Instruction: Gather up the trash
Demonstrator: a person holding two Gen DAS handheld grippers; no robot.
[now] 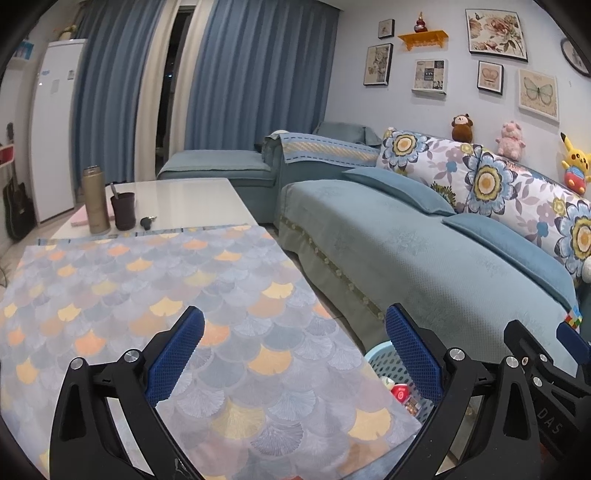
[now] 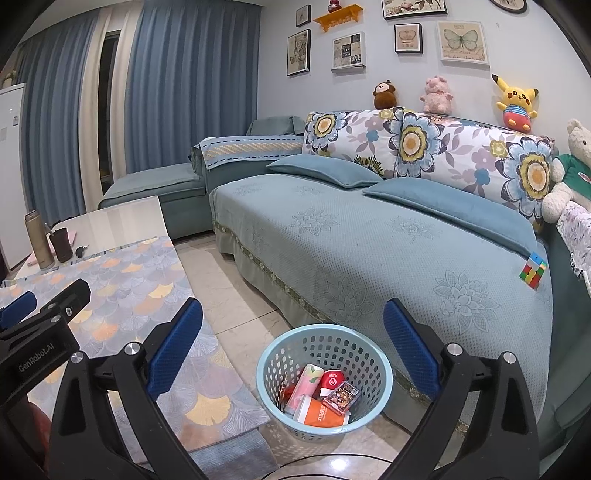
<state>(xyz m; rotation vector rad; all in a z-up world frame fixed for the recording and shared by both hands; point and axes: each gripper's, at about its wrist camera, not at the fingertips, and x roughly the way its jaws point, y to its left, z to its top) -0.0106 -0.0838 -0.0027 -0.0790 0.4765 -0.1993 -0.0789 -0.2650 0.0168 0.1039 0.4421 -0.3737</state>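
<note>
Blue curtains (image 1: pixel 258 85) hang across the upper left with a dark window gap (image 1: pixel 173 74) between them, and a teal sofa (image 2: pixel 369 236) sweeps across the right under floral back cushions (image 2: pixel 424 144). Framed pictures (image 2: pixel 461 40) and an orange shelf (image 2: pixel 338 14) dot the pale wall up top, plush toys (image 2: pixel 437 94) line the sofa back, pale floor tiles (image 2: pixel 236 291) gleam at centre, and a white cabinet (image 1: pixel 55 129) stands far left

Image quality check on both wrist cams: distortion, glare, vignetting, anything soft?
Left wrist: heavy fisheye bowing of the curtains, black vignette in the corners, soft sheen on the white table, and the basket is mostly hidden behind the table edge and the fingers. Right wrist: same barrel warp and dark corners, even indoor light, floor tiles faintly glossy, basket contents sharp.
</note>
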